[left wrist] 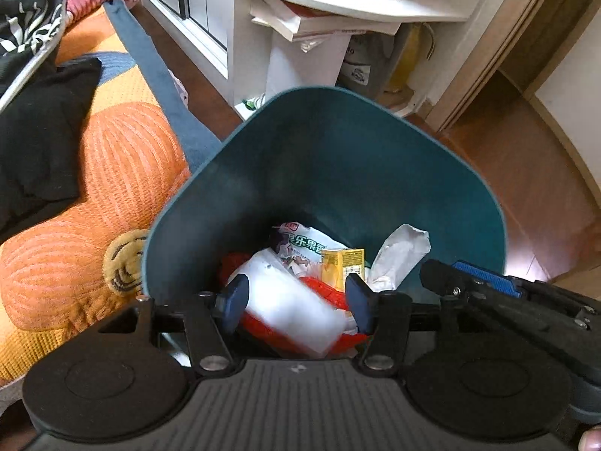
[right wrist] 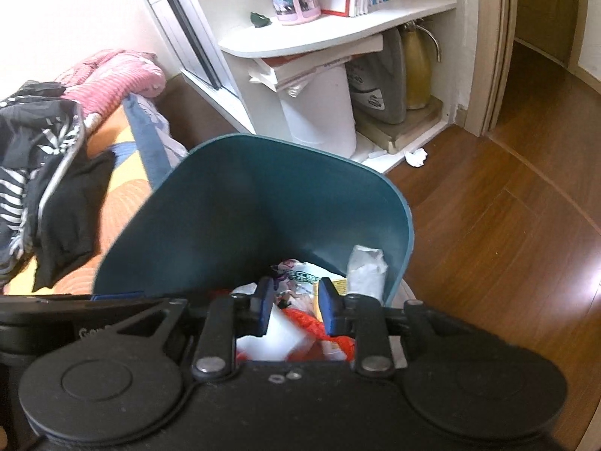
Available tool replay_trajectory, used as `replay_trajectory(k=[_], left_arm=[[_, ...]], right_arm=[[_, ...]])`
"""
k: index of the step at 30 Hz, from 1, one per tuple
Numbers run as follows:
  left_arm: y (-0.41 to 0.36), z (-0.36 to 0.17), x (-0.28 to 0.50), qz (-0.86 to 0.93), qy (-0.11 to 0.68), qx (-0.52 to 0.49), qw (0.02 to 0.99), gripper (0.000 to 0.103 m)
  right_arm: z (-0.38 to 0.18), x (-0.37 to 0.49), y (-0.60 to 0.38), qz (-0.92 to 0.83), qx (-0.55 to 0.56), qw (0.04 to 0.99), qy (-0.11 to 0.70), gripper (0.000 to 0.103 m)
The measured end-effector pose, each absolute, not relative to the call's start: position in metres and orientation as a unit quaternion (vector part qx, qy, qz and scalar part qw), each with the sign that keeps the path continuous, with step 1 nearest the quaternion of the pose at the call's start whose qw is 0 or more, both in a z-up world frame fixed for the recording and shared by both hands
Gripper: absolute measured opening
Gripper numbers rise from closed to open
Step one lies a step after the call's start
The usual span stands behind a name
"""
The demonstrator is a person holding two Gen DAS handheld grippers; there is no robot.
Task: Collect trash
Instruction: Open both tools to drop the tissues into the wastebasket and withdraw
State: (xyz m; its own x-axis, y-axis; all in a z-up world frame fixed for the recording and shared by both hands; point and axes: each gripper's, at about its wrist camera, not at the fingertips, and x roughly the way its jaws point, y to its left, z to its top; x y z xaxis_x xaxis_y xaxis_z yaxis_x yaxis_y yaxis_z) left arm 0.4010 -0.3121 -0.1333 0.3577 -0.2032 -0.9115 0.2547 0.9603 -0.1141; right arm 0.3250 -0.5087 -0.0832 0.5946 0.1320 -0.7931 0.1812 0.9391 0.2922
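Over the bin (left wrist: 338,158), both claws (left wrist: 296,300) (right wrist: 295,310) down-tilted, parted.

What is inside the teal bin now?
Inside the teal bin lie a printed snack wrapper, a yellow drink carton, crumpled white paper, a white blurred piece and red plastic. The bin's bottom is covered by them.

- Left wrist cam sits right over the teal bin (left wrist: 338,158), looking steeply down into it.
- Right wrist cam does likewise, close by; both share bin, bed (right wrist: 112,195), white shelf (right wrist: 338,34).
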Motion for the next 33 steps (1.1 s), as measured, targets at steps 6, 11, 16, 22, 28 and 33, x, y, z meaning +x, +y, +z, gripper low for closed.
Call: replay_trajectory(k=[6,11,16,22,28,33], left_arm=[[-0.298,-0.106,0.382,-0.138,0.532,0.012,0.835,0.06],[-0.282,-0.08,0.363,-0.134,0.516,0.0,0.846,0.06],[-0.262,-0.052,0.34,-0.129,0.499,-0.018,0.857,0.06],[-0.234,-0.018,0.309,-0.129,0.474,-0.031,0.871,0.06],[-0.188,0.004,0.276,-0.114,0.457,-0.052,0.881,0.06],[-0.141,0.012,0.25,-0.09,0.449,-0.066,0.887,0.06]], right_arm=[[-0.061,0.306,-0.504,-0.004,0.182,0.884,0.43,0.029],[-0.038,0.289,-0.491,0.012,0.181,0.89,0.418,0.029],[-0.013,0.269,-0.473,0.036,0.17,0.899,0.403,0.03],[0.012,0.246,-0.446,0.071,0.155,0.904,0.391,0.03],[0.034,0.224,-0.405,0.119,0.127,0.908,0.382,0.039],[0.042,0.208,-0.365,0.167,0.107,0.904,0.378,0.041]])
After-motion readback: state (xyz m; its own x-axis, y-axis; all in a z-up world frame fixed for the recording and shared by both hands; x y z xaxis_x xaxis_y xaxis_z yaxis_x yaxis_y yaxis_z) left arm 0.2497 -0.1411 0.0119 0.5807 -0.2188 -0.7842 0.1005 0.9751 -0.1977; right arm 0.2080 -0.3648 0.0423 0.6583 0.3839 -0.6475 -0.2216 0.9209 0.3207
